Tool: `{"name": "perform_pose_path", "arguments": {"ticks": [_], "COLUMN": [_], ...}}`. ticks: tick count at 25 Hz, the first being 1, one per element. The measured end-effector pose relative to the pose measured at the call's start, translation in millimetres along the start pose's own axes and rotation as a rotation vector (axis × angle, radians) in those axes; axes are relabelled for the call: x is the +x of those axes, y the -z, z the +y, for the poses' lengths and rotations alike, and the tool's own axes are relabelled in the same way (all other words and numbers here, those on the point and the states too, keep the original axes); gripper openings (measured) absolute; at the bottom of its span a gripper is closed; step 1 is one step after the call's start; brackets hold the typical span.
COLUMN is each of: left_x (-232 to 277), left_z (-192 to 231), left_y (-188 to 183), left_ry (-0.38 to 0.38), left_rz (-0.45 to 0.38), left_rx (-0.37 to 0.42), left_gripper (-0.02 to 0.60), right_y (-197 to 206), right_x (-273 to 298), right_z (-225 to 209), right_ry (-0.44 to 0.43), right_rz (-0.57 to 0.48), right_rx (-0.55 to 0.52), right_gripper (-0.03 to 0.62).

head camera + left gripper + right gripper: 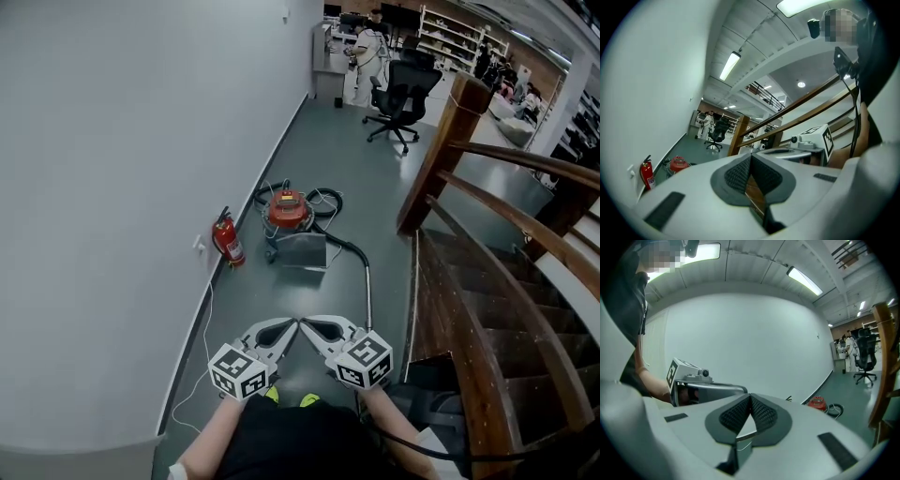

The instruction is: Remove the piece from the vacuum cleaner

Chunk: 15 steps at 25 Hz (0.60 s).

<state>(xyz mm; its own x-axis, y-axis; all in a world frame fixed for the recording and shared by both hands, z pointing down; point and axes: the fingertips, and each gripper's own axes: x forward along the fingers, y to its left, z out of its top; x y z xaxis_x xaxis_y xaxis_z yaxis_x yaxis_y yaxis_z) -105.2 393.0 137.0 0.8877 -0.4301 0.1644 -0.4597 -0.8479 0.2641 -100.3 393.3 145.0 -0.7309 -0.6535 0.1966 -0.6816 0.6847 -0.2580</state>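
Note:
A red canister vacuum cleaner [287, 210] stands on the grey floor ahead of me, with a black hose [339, 242] that runs into a metal wand [367, 291] and a grey floor-head piece [302, 251] lying in front of it. It shows small in the left gripper view as the vacuum cleaner [678, 163] and in the right gripper view as the vacuum cleaner [818, 402]. My left gripper [292, 324] and right gripper [304, 324] are held side by side near my body, tips almost touching, both shut and empty, well short of the vacuum.
A red fire extinguisher [228, 239] stands by the white wall [122, 187] on the left. A wooden staircase with a railing [487, 281] rises on the right. A black office chair [403, 94] and a person [367, 56] are far down the corridor.

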Motion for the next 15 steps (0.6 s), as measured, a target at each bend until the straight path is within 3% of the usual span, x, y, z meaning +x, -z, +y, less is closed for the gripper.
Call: {"name": "perform_pose_path", "arguments": {"ticks": [15], "left_x": [18.1], "left_z": [-17.7], "left_y": [17.0], "left_ry": [-0.061], "left_rz": [0.017], "left_rx": [-0.02], "left_gripper": [0.006], "right_y": [16.1], "right_x": [-21.8], "right_z": [-11.3], "right_ry": [-0.061], "right_rz": [0.033], "right_rx": [-0.003], "right_gripper": [0.014]}}
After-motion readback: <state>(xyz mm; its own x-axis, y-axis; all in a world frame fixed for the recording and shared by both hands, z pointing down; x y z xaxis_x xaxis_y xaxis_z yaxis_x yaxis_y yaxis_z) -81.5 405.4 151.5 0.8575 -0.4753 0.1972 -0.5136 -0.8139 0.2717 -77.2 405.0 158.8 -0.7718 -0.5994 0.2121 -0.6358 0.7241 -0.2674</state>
